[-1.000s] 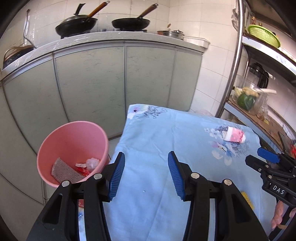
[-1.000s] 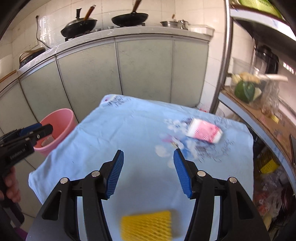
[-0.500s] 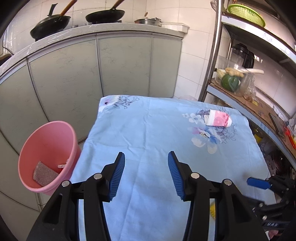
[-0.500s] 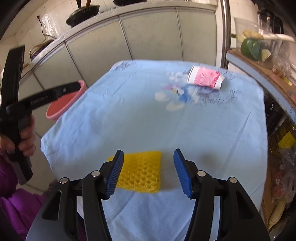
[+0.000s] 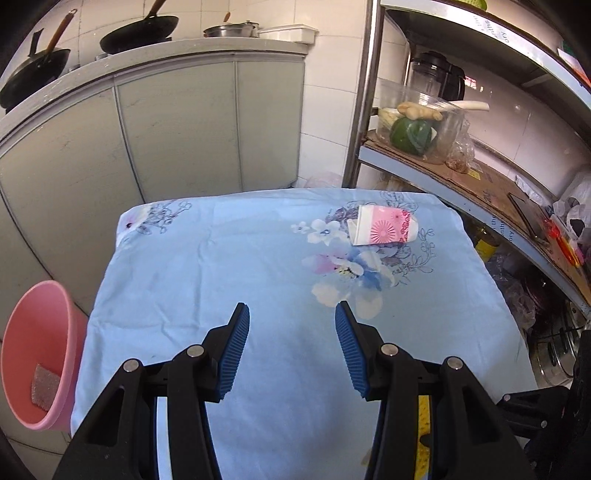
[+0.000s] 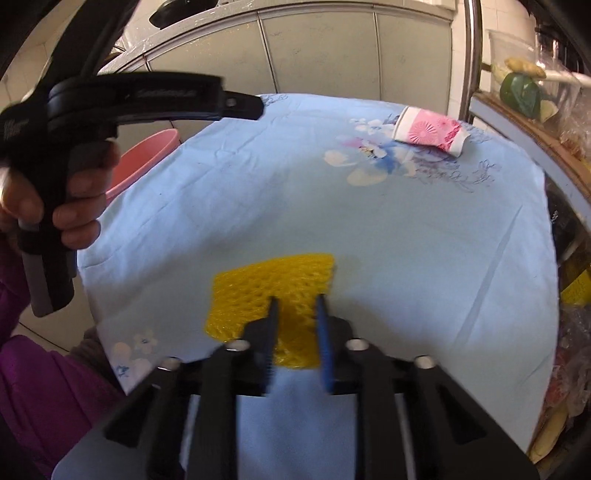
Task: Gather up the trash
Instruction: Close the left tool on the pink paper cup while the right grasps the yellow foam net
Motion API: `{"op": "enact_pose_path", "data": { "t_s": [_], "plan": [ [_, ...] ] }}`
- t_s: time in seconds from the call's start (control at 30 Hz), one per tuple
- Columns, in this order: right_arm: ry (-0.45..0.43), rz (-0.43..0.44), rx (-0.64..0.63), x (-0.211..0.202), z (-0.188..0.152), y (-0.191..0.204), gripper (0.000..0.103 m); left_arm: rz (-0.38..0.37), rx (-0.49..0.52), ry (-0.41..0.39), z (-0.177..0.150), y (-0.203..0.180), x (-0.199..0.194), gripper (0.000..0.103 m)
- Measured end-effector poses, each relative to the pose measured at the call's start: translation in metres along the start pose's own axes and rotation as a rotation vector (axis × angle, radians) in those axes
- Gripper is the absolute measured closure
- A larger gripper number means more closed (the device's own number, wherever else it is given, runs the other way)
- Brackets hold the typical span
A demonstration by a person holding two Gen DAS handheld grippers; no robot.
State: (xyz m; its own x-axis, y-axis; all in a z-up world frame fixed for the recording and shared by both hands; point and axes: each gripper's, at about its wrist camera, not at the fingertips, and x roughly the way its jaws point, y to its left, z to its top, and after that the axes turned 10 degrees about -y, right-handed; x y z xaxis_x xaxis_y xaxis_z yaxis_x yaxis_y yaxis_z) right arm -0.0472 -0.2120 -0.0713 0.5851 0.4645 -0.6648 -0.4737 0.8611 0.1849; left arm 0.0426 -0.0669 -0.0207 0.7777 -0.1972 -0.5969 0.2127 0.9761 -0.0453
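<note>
Right hand-held gripper (image 6: 295,306): jaws drawn in narrow, pinching the near edge of the yellow foam net sleeve (image 6: 273,284), which lies flat at the near side of the tabletop (image 6: 406,240); the mesh bunches between the blue pads.

Left hand-held gripper (image 5: 291,325): jaws spread wide, nothing between them, held above the near middle of the tabletop. In the right wrist view its black body is gripped by a hand (image 6: 74,206) at the left, above a purple sleeve (image 6: 48,398).

Tabletop cover: light blue cloth with a floral print (image 5: 351,269) toward the far right.

Paper cup (image 5: 384,229): pink and white, lying on its side on the floral print, far right part of the tabletop, well apart from both grippers.

Pink bucket (image 5: 26,406): standing below the tabletop's left edge, a grey scouring pad (image 5: 44,386) inside on the bottom.

Surroundings: grey cabinet doors (image 5: 177,133) under a counter with woks (image 5: 140,31); metal shelf rack (image 5: 461,173) at right bearing a green vegetable (image 5: 410,134).
</note>
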Motion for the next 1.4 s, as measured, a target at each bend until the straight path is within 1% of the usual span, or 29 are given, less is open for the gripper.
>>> {"op": "enact_pose_path", "data": {
  "t_s": [0.07, 0.2, 0.23, 0.33, 0.43, 0.53, 0.7, 0.8, 0.87, 0.93, 0.97, 1.03, 1.1, 1.2, 1.33, 1.4],
  "plan": [
    [-0.033, -0.008, 0.028, -0.005, 0.002, -0.010, 0.093, -0.042, 0.003, -0.003, 0.008, -0.010, 0.012, 0.055],
    [-0.107, -0.055, 0.085, -0.018, 0.010, -0.031, 0.093, -0.121, 0.013, -0.006, 0.023, -0.027, 0.040, 0.055],
    [-0.121, -0.064, 0.095, -0.020, 0.011, -0.036, 0.093, -0.147, 0.011, -0.002, 0.027, -0.031, 0.050, 0.055],
    [-0.150, -0.089, 0.117, -0.020, 0.017, -0.047, 0.093, -0.191, 0.009, 0.009, 0.036, -0.039, 0.073, 0.055],
    [-0.160, -0.097, 0.143, -0.016, 0.020, -0.056, 0.093, -0.211, 0.026, 0.017, 0.044, -0.047, 0.095, 0.055],
    [-0.151, -0.106, 0.141, -0.012, 0.016, -0.058, 0.093, -0.220, 0.044, 0.021, 0.053, -0.052, 0.117, 0.055],
    [-0.138, -0.093, 0.179, -0.010, 0.012, -0.064, 0.093, -0.236, 0.045, 0.037, 0.062, -0.057, 0.147, 0.055],
    [-0.136, -0.090, 0.203, -0.009, 0.010, -0.067, 0.093, -0.244, 0.023, 0.068, 0.060, -0.058, 0.163, 0.055],
    [-0.131, -0.087, 0.203, -0.007, 0.010, -0.067, 0.093, -0.264, -0.009, 0.093, 0.057, -0.057, 0.170, 0.055],
    [-0.131, -0.086, 0.208, -0.007, 0.010, -0.069, 0.093, -0.279, -0.024, 0.093, 0.053, -0.058, 0.170, 0.055],
    [-0.130, -0.084, 0.214, -0.007, 0.010, -0.068, 0.093, -0.285, -0.022, 0.082, 0.052, -0.060, 0.168, 0.057],
    [-0.127, -0.081, 0.230, -0.006, 0.010, -0.071, 0.093, -0.287, -0.004, 0.065, 0.049, -0.065, 0.163, 0.064],
    [-0.127, -0.082, 0.237, -0.006, 0.010, -0.072, 0.093, -0.288, 0.002, 0.056, 0.047, -0.068, 0.159, 0.089],
    [-0.129, -0.082, 0.239, -0.006, 0.010, -0.073, 0.093, -0.297, 0.001, 0.052, 0.042, -0.071, 0.153, 0.096],
    [-0.132, -0.082, 0.245, -0.006, 0.010, -0.073, 0.093, -0.291, 0.047, 0.020, 0.037, -0.078, 0.137, 0.100],
    [-0.135, -0.082, 0.247, -0.007, 0.009, -0.073, 0.093, -0.275, 0.064, 0.001, 0.035, -0.080, 0.126, 0.101]
  ]
}}
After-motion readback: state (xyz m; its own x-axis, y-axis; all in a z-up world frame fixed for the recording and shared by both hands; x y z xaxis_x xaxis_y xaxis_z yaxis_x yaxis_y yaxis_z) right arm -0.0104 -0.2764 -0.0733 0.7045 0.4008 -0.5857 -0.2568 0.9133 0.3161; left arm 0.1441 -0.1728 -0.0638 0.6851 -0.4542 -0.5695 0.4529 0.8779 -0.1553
